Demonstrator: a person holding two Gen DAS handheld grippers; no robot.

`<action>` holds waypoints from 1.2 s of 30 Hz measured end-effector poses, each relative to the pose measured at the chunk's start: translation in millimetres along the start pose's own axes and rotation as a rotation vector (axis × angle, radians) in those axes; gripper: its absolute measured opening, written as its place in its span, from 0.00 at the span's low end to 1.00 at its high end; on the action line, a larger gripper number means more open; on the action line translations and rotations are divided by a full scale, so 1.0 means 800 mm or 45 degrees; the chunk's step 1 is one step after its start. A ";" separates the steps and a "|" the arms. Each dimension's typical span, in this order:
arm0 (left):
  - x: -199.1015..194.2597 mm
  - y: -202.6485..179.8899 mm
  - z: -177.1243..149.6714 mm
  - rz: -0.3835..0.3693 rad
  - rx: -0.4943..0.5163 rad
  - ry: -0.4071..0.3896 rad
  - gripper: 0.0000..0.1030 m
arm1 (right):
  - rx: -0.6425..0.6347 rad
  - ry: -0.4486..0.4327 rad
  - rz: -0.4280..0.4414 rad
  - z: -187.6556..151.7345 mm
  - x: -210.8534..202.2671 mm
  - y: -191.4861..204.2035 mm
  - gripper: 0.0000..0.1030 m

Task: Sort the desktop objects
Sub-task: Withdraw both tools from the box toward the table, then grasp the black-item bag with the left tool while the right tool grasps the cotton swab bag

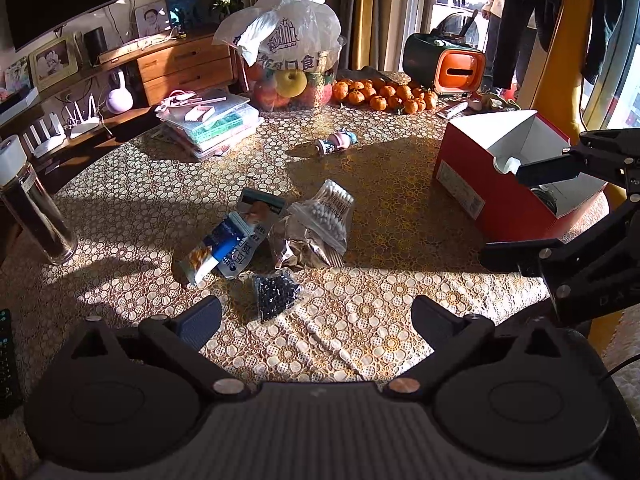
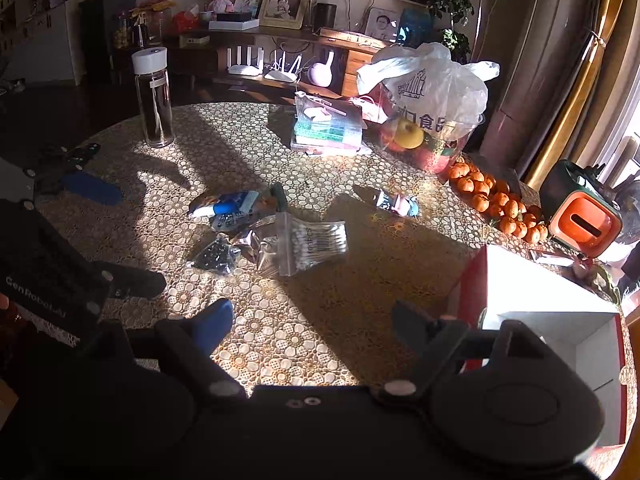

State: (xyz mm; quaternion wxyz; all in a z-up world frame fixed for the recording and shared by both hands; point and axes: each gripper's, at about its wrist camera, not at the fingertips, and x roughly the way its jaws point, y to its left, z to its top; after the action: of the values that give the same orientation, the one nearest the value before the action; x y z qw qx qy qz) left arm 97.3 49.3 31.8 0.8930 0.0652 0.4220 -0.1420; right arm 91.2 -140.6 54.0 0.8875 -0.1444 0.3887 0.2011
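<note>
Left gripper (image 1: pixel 316 314) hangs tilted downward over the floral lace tablecloth (image 1: pixel 380 320), jaws wide apart and empty, just short of the small clear bag of dark beads (image 1: pixel 276 294). Right gripper (image 2: pixel 314 320) likewise gapes empty beside the red cardboard box (image 2: pixel 548 320); beads lie well left of that box.

Left gripper (image 1: pixel 316 316): black body, blue pads, silver screws. Right gripper (image 2: pixel 312 324): same, white "GenRobot.AI" lettering.

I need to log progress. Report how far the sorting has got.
Done: a few things already lie in the red box. In hand: nothing; left gripper and right gripper both have open, empty jaws. Left: cotton swab bag, bead bag, snack packets, small toy.
</note>
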 end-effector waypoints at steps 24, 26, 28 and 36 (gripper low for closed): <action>0.071 0.050 -0.027 0.042 -0.050 0.052 0.99 | 0.085 0.070 0.033 0.013 0.099 0.005 0.84; 0.080 0.051 -0.027 0.030 -0.053 0.056 0.99 | 0.085 0.077 0.038 0.015 0.109 0.003 0.84; 0.089 0.052 -0.026 0.015 -0.060 0.060 0.99 | 0.088 0.084 0.043 0.018 0.119 0.001 0.84; 0.126 0.054 -0.022 0.010 -0.050 0.058 0.99 | 0.095 0.098 0.052 0.032 0.160 -0.011 0.84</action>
State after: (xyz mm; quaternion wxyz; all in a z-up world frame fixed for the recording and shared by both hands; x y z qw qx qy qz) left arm 158.4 74.8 -57.3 0.8848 0.0527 0.4448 -0.1286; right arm 190.6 -106.8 -24.2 0.8722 -0.1109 0.4328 0.1990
